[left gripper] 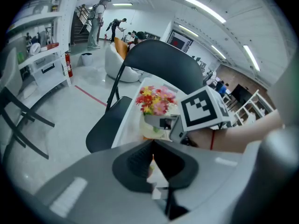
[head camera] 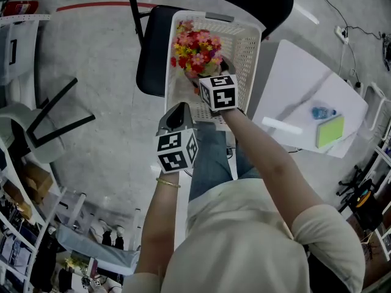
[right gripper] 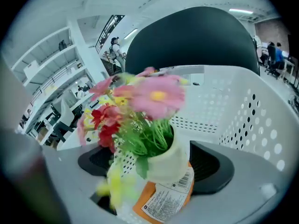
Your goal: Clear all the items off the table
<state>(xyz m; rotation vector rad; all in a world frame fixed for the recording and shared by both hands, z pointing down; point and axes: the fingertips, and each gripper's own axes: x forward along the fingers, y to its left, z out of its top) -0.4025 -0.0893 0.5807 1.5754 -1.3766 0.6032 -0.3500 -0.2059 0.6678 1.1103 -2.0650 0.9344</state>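
Step in hand: setting the flower pot (right gripper: 174, 158) down in the basket (head camera: 247, 52), I judge; the pot hangs inside it, toward the near right wall, with the blooms leaning to the far left corner.
Right gripper (right gripper: 158, 169): clamped on the pot's sides, with its dark pads on either flank.
Left gripper (left gripper: 153, 160): jaws together and empty, just outside the basket's near left corner.
Next move: probably lower the pot to the basket floor upright, then ease the jaws apart so it doesn't tip.
Left to clear: bottle (head camera: 322, 112), green pad (head camera: 330, 130) and a white strip (head camera: 281, 126) near the table's (head camera: 293, 66) right edge.
Pot: cream, smooth, rounded, with an orange base and a barcode label.
Flowers: artificial-looking, pink, red and yellow, with thin green stems.
Basket: white perforated plastic, rectangular, seated on a black chair (head camera: 153, 47).
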